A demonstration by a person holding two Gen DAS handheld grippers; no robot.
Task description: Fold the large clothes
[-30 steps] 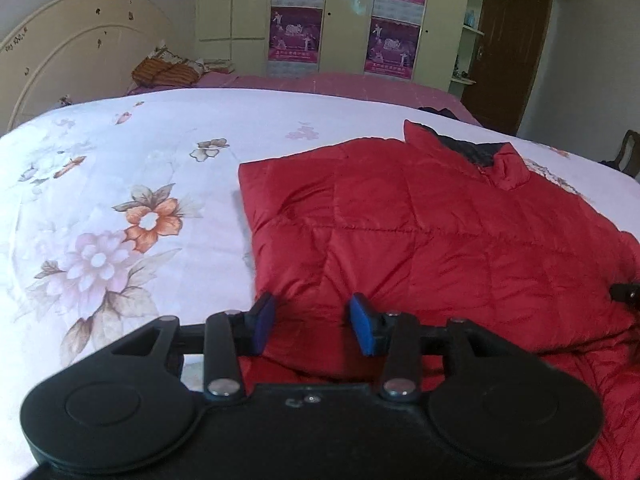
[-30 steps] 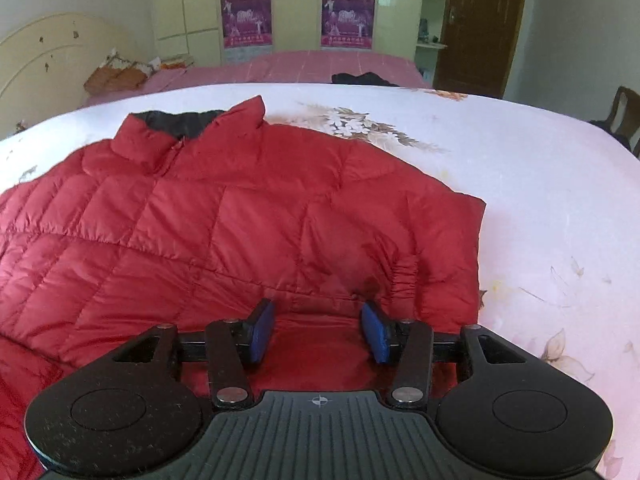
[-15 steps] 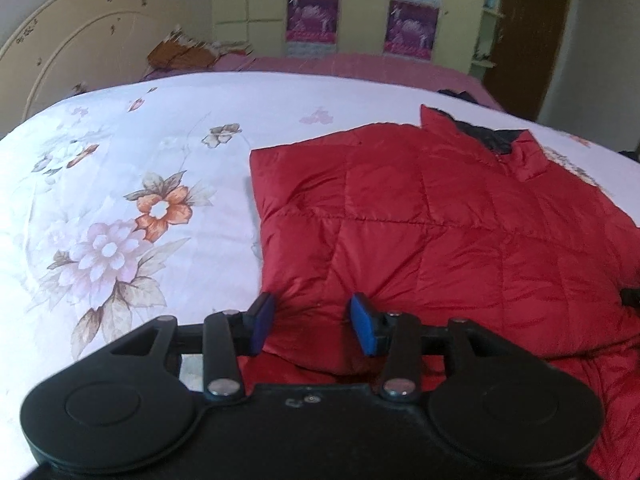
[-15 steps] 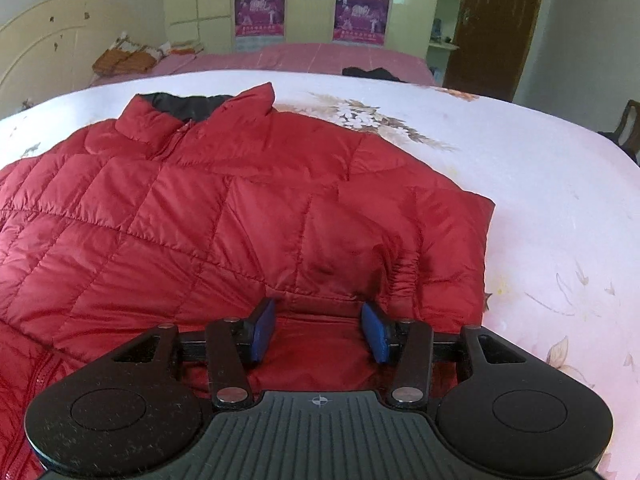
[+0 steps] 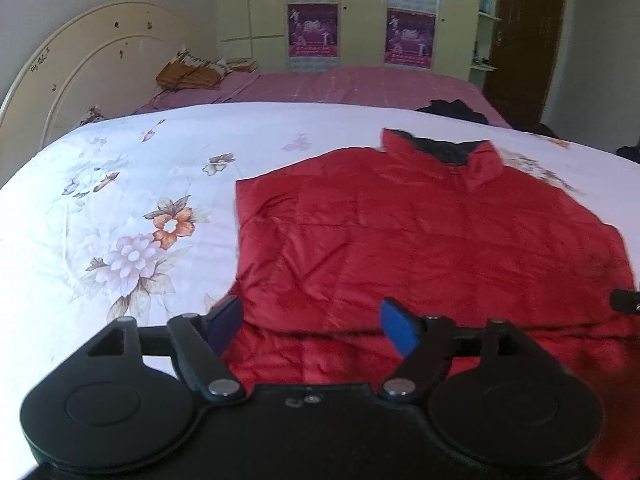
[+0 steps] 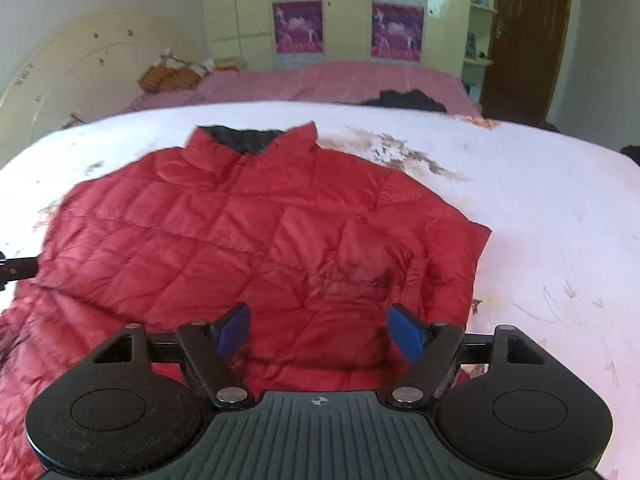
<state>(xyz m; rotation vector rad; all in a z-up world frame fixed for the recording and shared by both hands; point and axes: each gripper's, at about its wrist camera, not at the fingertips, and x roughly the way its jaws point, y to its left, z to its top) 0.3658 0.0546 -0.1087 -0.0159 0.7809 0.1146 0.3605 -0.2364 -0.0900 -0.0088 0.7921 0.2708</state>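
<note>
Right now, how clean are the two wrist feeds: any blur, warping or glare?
Left wrist: red jacket smeared by motion blur, quilting lost; fisheye bows the floral bedspread. Right wrist: sharper, quilting readable, left side streaked; bedspread washed out at right. Glare on the wardrobe doors.

Jacket (image 6: 248,232) lies on bedspread (image 6: 540,208), collar (image 6: 244,140) farthest.

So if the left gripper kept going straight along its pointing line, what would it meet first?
Most likely the red jacket, at its folded near edge. The left gripper aims down at it, jaws opening with nothing clamped; depth is uncertain.
</note>
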